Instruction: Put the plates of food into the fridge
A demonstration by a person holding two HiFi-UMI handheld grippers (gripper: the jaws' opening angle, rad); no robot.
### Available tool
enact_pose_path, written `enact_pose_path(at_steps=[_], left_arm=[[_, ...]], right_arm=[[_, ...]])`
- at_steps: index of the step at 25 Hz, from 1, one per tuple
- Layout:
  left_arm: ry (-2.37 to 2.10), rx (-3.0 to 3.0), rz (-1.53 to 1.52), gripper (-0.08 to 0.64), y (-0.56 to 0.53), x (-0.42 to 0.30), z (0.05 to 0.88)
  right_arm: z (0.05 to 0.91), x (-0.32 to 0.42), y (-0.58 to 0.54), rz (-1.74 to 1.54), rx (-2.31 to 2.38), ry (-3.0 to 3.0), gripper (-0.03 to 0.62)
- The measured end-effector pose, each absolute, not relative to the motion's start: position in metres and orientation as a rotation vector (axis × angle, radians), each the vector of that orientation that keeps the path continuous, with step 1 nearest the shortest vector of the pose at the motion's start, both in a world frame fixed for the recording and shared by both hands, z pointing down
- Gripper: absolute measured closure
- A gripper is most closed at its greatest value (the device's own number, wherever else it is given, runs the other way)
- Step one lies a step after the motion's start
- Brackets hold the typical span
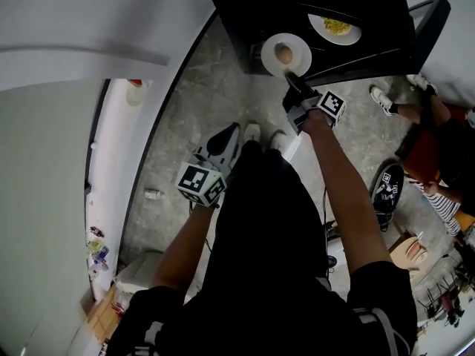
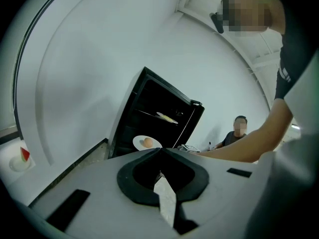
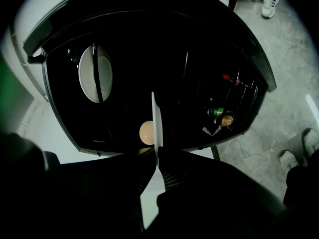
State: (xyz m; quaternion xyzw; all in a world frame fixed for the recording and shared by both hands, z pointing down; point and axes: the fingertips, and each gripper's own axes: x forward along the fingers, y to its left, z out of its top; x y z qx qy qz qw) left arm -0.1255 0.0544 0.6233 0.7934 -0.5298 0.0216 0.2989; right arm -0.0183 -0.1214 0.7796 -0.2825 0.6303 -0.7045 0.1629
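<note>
Right claw (image 3: 155,162) grips the plate (image 1: 286,53) by its rim, left claw (image 2: 160,150) shut empty: keep it level entering the fridge (image 1: 256,6).

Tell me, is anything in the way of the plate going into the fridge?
Nothing visible. The fridge stands open, and the plate with the round tan food, pinched in the right gripper, is right at its opening. The plate with yellow food sits on a higher shelf.

I hold a round white plate (image 1: 271,55) level by its near rim in the fingers of my right gripper (image 1: 293,78). One tan rounded piece of food (image 1: 283,52) lies on it. It hangs at the open black fridge (image 1: 252,6). Inside, on a shelf, a second white plate (image 1: 349,35) carries yellow food (image 1: 336,26).
</note>
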Motion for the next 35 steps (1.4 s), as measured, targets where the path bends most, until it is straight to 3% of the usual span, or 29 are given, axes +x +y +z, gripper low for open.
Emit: enact_pose_path(at_steps=[35], left_arm=[[-1.426, 2.052, 0.057, 0.538, 0.035, -0.137, 0.649]], right_arm=[[0.838, -0.063, -0.198, -2.008, -0.870, 1.752, 0.558]])
